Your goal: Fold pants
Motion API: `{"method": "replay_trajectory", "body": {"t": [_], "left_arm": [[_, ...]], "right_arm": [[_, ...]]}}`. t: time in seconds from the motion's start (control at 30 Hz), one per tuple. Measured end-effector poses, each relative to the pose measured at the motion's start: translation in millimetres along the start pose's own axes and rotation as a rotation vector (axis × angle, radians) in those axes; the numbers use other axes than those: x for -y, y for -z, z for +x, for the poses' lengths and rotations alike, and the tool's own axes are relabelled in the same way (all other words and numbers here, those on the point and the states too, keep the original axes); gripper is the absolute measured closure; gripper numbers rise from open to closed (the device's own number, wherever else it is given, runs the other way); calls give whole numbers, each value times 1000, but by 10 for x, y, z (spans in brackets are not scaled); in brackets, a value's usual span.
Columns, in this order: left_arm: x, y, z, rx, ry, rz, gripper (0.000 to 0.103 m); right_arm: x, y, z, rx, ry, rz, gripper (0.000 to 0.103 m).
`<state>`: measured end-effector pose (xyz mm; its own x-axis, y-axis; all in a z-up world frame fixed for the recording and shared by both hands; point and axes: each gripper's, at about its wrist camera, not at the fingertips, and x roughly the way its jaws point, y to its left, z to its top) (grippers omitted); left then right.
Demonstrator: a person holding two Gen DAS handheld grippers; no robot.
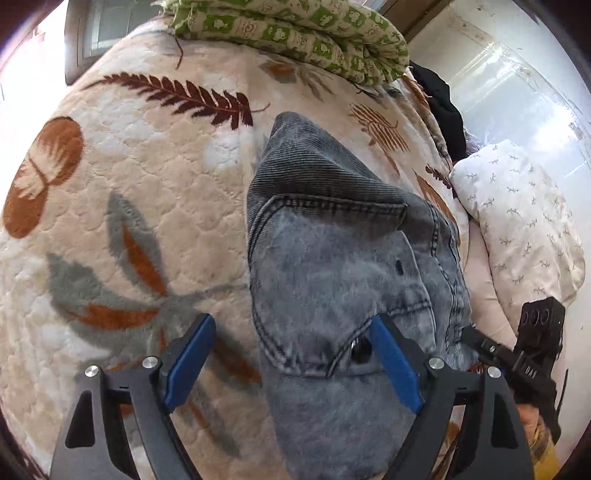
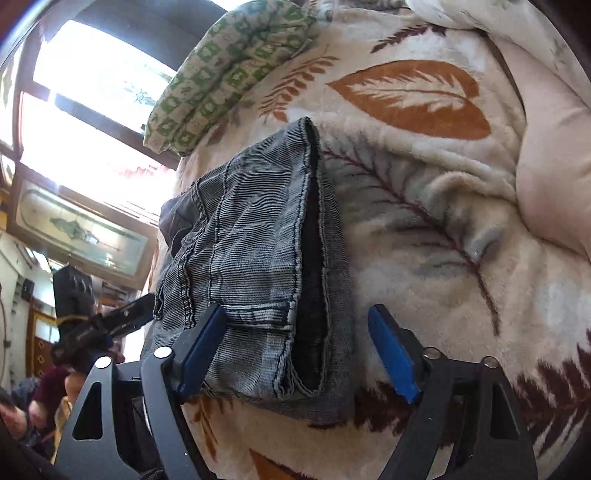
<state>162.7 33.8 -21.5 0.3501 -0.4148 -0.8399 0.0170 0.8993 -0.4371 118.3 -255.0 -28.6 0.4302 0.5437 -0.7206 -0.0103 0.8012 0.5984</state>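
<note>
One bed covering fills both views: a cream fleece blanket (image 1: 140,206) printed with rust, maroon and grey leaves, quilted in small cells. On it lie one pair of grey corduroy-denim pants (image 1: 343,258), one folded green-and-cream quilt (image 1: 295,33) at the far end, and one white pillow (image 1: 517,221) with small sprigs along the right side in the left wrist view. A dark garment (image 1: 443,107) sits between the quilt and the pillow.

The pants lie in the middle of the blanket, already doubled into a compact bundle. Broad bare blanket stretches to the left of them in the left wrist view and to the right of them in the right wrist view (image 2: 443,221); the quilt lies near their far end, apart from them. A window (image 2: 92,85) stands beyond the bed edge.

The pants are washed grey, faded paler at the seat, with dark double stitching, a curved pocket seam and a metal button near the waistband. From the right wrist view (image 2: 258,251) the hem ends are stacked, showing a dark inner lining between the layers.

The left gripper (image 1: 288,350) is released, its blue pads spread wide over the waistband end. The right gripper (image 2: 299,347) is likewise spread, its blue pads on either side of the hem end, not clamping the cloth.
</note>
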Motion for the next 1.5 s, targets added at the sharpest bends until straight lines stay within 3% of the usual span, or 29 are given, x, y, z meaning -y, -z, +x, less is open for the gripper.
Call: {"method": "replay_trajectory", "body": {"t": [0.13, 0.23, 0.3, 0.37, 0.6, 0.67, 0.97, 1.5], "left_arm": [[29, -46, 171, -8, -20, -9, 16], [98, -70, 220, 2, -61, -7, 17], [140, -60, 229, 10, -71, 9, 29], [174, -27, 199, 21, -60, 15, 45], [366, 50, -4, 73, -90, 74, 76], [433, 44, -86, 86, -92, 96, 76], [596, -255, -481, 158, -66, 138, 77], [688, -1377, -725, 261, -99, 154, 76]], "right_arm": [[-28, -54, 127, 13, -20, -38, 34], [0, -108, 203, 23, -28, -46, 44], [-22, -106, 211, 28, -14, -64, 48], [-64, -99, 202, 28, -9, -67, 60], [-476, -43, 14, 85, 45, -184, 76], [-560, -53, -63, 104, 43, -204, 81], [-835, -312, -226, 164, -8, -237, 81], [-1377, -1459, -185, 277, -37, -337, 81]]}}
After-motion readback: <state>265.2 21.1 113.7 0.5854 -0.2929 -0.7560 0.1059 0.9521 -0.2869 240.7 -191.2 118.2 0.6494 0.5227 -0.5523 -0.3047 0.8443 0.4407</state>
